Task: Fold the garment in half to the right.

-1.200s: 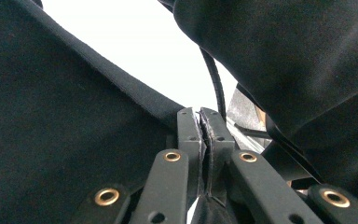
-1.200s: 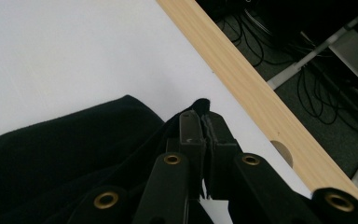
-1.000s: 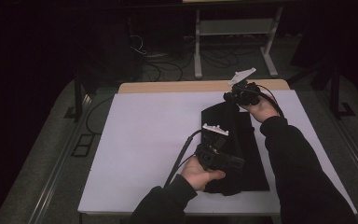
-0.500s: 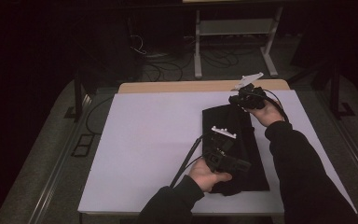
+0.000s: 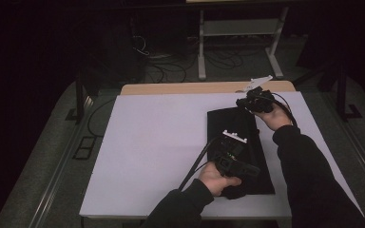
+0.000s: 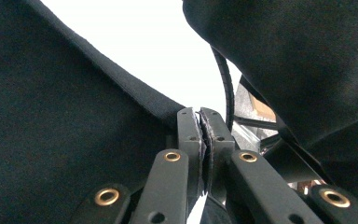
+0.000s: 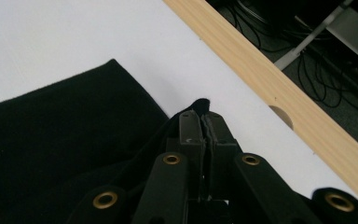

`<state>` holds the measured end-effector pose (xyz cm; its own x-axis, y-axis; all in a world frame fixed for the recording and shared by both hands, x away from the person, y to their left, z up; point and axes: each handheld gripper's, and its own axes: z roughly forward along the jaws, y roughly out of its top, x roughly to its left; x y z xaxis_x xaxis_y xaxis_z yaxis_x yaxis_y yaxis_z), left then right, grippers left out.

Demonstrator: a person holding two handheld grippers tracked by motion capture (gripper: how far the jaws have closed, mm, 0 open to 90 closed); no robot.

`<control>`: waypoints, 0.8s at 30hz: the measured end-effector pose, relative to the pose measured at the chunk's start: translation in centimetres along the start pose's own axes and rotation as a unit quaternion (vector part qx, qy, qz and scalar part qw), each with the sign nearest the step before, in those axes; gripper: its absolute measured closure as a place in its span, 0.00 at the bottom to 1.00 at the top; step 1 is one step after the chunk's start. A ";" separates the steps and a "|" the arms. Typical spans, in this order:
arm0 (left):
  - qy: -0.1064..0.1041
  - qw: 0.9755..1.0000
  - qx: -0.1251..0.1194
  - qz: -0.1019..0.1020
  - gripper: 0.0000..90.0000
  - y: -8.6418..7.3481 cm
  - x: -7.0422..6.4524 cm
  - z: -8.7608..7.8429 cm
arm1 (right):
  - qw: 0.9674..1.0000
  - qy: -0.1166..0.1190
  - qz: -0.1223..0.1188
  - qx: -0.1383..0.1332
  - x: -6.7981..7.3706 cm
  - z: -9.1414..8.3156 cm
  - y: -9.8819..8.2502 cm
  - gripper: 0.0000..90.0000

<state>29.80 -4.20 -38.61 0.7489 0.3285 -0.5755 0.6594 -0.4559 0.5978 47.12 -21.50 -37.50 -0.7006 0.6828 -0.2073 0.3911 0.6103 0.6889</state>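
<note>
Cloth (image 5: 240, 142) edges pinched by both grippers' closed fingers, left gripper (image 6: 200, 123) and right gripper (image 7: 200, 116); near cloth end hidden under hand.

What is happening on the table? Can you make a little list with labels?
Thing being handled: black cloth
Where it lies: on the white table, toward its right side
Left claw: shut on the cloth's near end
Right claw: shut on a far corner of the cloth
Behind the white top: wooden edge strip

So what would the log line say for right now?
left claw: shut on cloth | right claw: shut on cloth | cloth: on table
</note>
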 end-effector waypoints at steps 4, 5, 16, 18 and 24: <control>-0.002 1.000 0.007 0.003 0.96 0.0 0.2 0.7 | 1.000 0.001 0.007 0.002 -0.2 0.1 -0.7 0.95; -0.003 1.000 0.007 0.000 0.96 0.1 0.2 0.8 | 1.000 0.000 0.007 0.003 -0.3 0.1 -0.8 0.95; 0.007 1.000 0.029 0.000 0.96 0.3 0.5 2.6 | 1.000 0.004 0.016 0.000 -0.7 0.3 -1.6 0.95; 0.010 0.999 0.038 0.003 0.96 0.2 0.7 3.0 | 1.000 0.004 0.022 0.000 -0.8 0.5 -2.0 0.95; 0.016 0.999 0.047 0.002 0.96 0.3 0.9 4.2 | 0.999 0.007 0.043 -0.007 -1.3 0.9 -3.1 0.95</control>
<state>30.40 -7.47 -41.30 0.7542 0.3524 -0.5541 0.6486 -0.5319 0.5444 47.36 -23.91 -39.95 -0.6739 0.7260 -0.1370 0.4412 0.5442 0.7136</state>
